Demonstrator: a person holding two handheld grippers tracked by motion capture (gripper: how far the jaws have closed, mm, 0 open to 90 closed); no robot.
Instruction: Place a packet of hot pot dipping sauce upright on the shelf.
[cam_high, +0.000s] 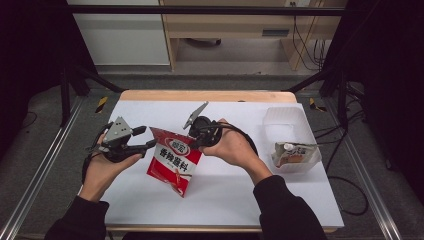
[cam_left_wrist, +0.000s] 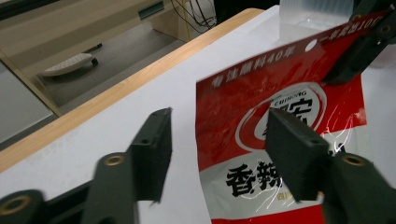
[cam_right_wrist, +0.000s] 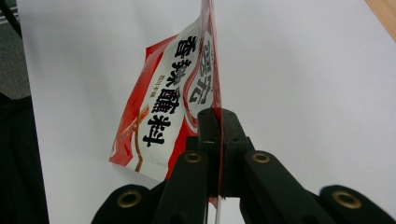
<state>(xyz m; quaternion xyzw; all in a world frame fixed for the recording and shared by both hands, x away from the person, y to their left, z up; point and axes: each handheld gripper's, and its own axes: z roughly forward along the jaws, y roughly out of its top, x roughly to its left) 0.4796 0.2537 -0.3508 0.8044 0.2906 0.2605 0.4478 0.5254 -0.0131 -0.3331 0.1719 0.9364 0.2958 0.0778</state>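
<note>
A red and white seasoning packet (cam_high: 172, 162) hangs tilted above the white table (cam_high: 240, 190). My right gripper (cam_high: 193, 139) is shut on its top edge, and in the right gripper view the jaws (cam_right_wrist: 218, 116) pinch the thin red edge of the packet (cam_right_wrist: 159, 93) between them. My left gripper (cam_high: 149, 137) is at the packet's upper left corner with its jaws open. In the left gripper view the packet's (cam_left_wrist: 243, 93) left edge lies in the gap of the left gripper (cam_left_wrist: 215, 135), and the pads are not pressing on it. The right gripper (cam_left_wrist: 359, 51) holds the top edge farther off.
A clear plastic container (cam_high: 285, 117) stands at the table's right side with another packet (cam_high: 295, 154) in it; the container (cam_left_wrist: 313, 11) also appears beyond the packet. A wooden strip (cam_high: 205, 95) runs along the table's far edge.
</note>
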